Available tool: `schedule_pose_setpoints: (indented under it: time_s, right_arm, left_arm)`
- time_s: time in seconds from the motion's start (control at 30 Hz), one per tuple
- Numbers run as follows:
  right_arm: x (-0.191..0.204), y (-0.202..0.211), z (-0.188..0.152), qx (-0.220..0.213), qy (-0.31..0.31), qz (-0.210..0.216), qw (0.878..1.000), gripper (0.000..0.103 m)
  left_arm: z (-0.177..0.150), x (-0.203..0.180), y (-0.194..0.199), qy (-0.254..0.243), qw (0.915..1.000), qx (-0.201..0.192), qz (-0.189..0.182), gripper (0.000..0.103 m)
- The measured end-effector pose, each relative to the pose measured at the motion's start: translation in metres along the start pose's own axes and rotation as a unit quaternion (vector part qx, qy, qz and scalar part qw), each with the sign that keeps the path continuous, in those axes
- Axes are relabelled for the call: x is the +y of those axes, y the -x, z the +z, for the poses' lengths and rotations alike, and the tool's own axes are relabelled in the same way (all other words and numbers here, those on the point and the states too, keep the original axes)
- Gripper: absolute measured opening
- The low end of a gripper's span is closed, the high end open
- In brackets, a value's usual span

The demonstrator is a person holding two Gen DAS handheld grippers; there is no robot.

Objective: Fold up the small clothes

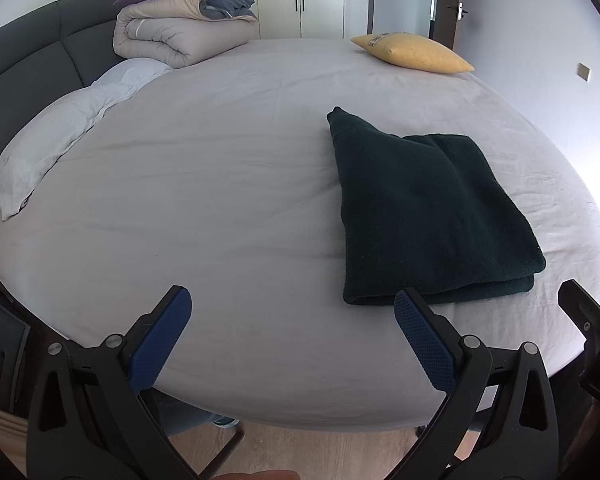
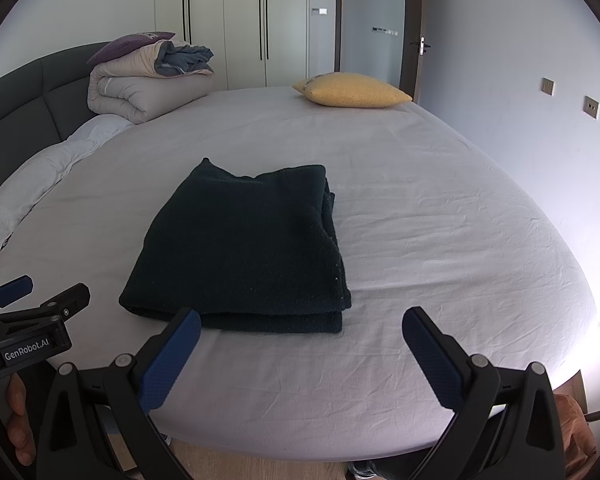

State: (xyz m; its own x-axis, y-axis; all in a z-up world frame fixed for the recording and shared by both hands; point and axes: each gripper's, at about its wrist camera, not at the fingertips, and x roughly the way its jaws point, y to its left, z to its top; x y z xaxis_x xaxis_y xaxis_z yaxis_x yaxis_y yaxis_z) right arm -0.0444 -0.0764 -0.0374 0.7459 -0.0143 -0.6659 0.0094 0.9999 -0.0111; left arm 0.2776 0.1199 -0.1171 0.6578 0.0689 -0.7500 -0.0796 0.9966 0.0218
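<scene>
Two grippers hover at the near edge of a bed: the left gripper and right gripper, both spread wide and holding nothing. A folded dark green garment lies flat on the sheet just ahead.

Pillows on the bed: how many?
3. A white pillow lies along the headboard side, a yellow pillow sits at the far edge near the door, and a purple pillow tops the folded duvet. More may be hidden behind it.
</scene>
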Motion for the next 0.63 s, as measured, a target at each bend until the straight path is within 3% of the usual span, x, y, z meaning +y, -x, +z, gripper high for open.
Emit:
schedule_pose_setpoints:
  time_s: [0.3,0.63]
  right_arm:
    - [-0.0012,-0.0011,-0.0026,0.002,-0.002,0.003,1.0,0.103]
    - [-0.0001,-0.0014,-0.0046,0.003,-0.004,0.003,1.0,0.103]
  left_arm:
    - [0.0022,-0.0018,-0.0039,-0.007,0.9999,0.011,0.0,0.103]
    - [0.0044,0.0006,-0.0013,-0.003,0.9997,0.004,-0.025,0.103]
